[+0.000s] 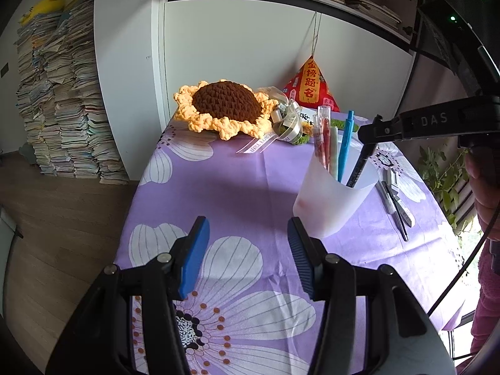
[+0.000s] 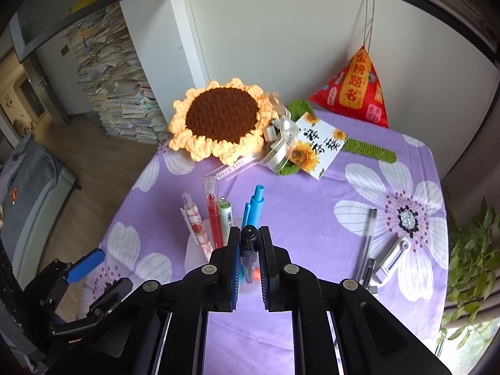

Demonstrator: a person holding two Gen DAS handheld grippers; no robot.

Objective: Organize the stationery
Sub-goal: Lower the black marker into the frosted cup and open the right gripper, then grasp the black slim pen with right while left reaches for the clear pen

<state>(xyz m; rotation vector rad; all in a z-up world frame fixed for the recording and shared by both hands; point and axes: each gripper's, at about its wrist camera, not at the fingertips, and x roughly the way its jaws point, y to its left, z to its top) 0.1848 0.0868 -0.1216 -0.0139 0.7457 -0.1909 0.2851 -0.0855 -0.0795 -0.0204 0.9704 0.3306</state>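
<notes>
Surface: table under a lilac cloth with white flowers (image 2: 312, 218); white wall behind.
Container: translucent white plastic cup (image 1: 331, 200), at 2 o'clock from the left gripper in its view.
Contents: four pens upright: two clear red-patterned pens (image 2: 195, 218), one pale green pen (image 2: 225, 215), one blue pen (image 2: 254, 206).
Right gripper (image 2: 249, 234): jaws clamped on a black marker pen (image 2: 249, 243), its lower end inside the cup.
Left gripper (image 1: 248, 234): jaws partly apart, nothing between them.
Loose stationery: grey and black pens and a white clip (image 2: 390, 256), at 3 o'clock from the cup.
Writing: "DAS" on the right gripper's arm.
Background: one crocheted sunflower (image 2: 222, 118).
</notes>
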